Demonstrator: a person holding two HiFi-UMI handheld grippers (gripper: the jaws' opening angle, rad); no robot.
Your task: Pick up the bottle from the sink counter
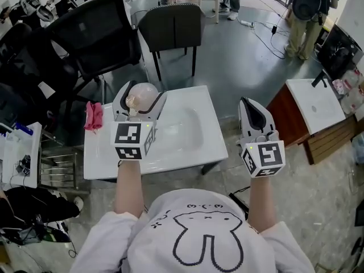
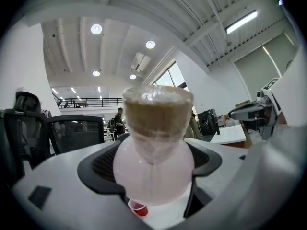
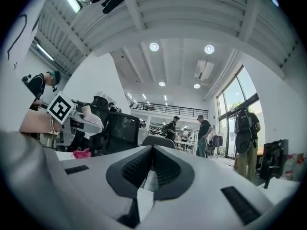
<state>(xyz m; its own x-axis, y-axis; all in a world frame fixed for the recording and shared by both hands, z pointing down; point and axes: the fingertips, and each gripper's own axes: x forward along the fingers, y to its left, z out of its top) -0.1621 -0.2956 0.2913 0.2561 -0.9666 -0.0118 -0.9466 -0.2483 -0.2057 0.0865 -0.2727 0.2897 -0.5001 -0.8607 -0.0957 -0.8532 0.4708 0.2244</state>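
Note:
The bottle (image 1: 142, 98) is round and pale pink with a brownish neck. My left gripper (image 1: 143, 93) is shut on it and holds it above the back left of the white sink counter (image 1: 170, 158). In the left gripper view the bottle (image 2: 154, 164) fills the gap between the jaws, neck pointing away from the camera. My right gripper (image 1: 249, 103) hangs off the counter's right edge, shut, with nothing in it; in the right gripper view the right gripper (image 3: 152, 151) has its jaws pressed together.
A pink cloth (image 1: 94, 116) lies on the counter's left end. Two black office chairs (image 1: 91, 36) (image 1: 170, 27) stand behind the counter. A second white sink top on a wooden cabinet (image 1: 314, 104) is at the right. People (image 1: 310, 13) stand at the back.

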